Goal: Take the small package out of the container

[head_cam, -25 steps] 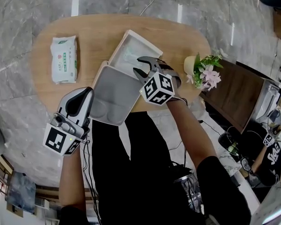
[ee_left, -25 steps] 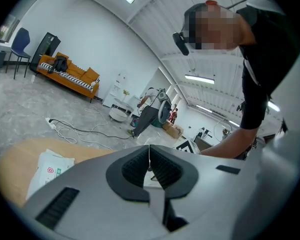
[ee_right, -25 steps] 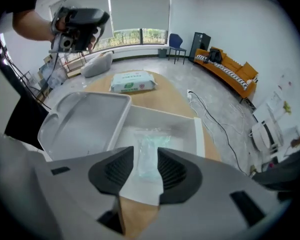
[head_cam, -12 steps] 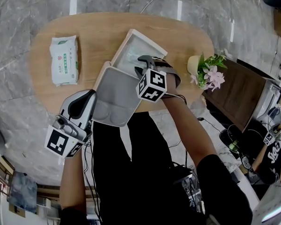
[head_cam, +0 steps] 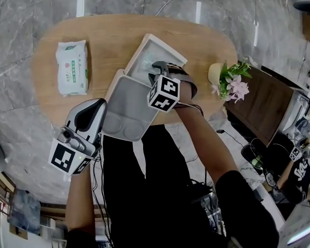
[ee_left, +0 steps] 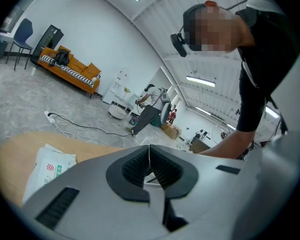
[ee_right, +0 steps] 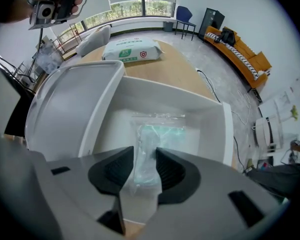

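Observation:
A white container stands open on the wooden table, its lid folded out toward me. Inside lies the small package, a clear bag with pale green contents. My right gripper reaches into the container, and its jaws press on the near, crumpled end of the bag. In the head view the right gripper sits over the container's near side. My left gripper is shut just left of the lid, its jaws meeting with nothing seen between the tips.
A pack of wet wipes lies at the table's left end, also seen in the right gripper view. A small pot of pink flowers stands at the right edge. A dark cabinet is beyond it. Cables lie on the floor.
My right gripper has moved left and down into the container, onto the bag. The left gripper has stayed beside the lid.

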The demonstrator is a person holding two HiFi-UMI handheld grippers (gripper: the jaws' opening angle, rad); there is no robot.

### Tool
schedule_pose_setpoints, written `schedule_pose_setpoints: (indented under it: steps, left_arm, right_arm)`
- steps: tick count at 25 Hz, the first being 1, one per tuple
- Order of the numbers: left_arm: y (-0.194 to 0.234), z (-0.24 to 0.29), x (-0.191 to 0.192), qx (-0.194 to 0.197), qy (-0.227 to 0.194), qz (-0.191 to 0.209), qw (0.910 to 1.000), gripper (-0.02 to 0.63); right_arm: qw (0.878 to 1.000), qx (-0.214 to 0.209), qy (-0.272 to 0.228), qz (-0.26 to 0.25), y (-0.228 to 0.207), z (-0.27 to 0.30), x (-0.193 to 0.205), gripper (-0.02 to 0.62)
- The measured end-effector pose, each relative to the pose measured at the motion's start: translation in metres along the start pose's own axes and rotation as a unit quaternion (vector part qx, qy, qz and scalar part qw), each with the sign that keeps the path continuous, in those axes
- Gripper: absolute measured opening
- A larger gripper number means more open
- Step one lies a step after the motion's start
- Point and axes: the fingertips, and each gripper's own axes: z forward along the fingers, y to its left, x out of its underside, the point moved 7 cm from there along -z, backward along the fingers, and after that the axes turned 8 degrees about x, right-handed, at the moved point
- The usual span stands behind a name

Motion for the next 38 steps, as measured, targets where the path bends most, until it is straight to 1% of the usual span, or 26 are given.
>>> schedule_pose_setpoints:
  steps: [4, 9, 18, 23, 25, 28, 31, 34, 38]
  left_arm:
    - [0.002, 0.000, 0.002, 0.000, -0.001, -0.002, 1.0000, 0.017]
    - [0.001, -0.001, 0.002, 0.000, -0.001, -0.003, 1.0000, 0.017]
    - [-0.001, -0.005, 0.005, 0.001, -0.001, -0.002, 1.0000, 0.017]
    - [-0.008, -0.005, 0.003, 0.003, -0.002, 0.003, 1.0000, 0.017]
    - [-0.012, -0.003, 0.000, 0.004, -0.004, 0.007, 1.0000, 0.017]
    - [-0.019, 0.000, -0.008, 0.006, -0.008, 0.013, 0.9999, 0.017]
    - [-0.030, 0.002, -0.018, 0.007, -0.011, 0.019, 0.9997, 0.017]
    - [-0.041, 0.004, -0.033, 0.005, -0.017, 0.030, 0.9994, 0.017]
    - [-0.061, 0.006, -0.064, 0.002, -0.031, 0.050, 0.9982, 0.017]
  right_arm:
    - [1.000, 0.005, 0.008, -0.002, 0.001, 0.003, 0.000, 0.147]
    - [1.000, -0.003, 0.003, 0.008, -0.001, 0.002, 0.001, 0.141]
    - [1.000, 0.009, -0.007, 0.017, -0.002, -0.003, 0.003, 0.086]
    - [0.999, 0.029, -0.026, 0.026, -0.008, -0.018, 0.005, 0.027]
    - [0.998, 0.035, -0.030, 0.030, -0.013, -0.026, 0.007, 0.017]
    - [0.998, 0.043, -0.040, 0.038, -0.020, -0.042, 0.010, 0.015]
    - [0.996, 0.049, -0.061, 0.046, -0.025, -0.066, 0.011, 0.014]
    - [0.993, 0.059, -0.090, 0.052, -0.032, -0.100, 0.010, 0.014]
    - [0.986, 0.080, -0.132, 0.057, -0.047, -0.158, 0.004, 0.014]
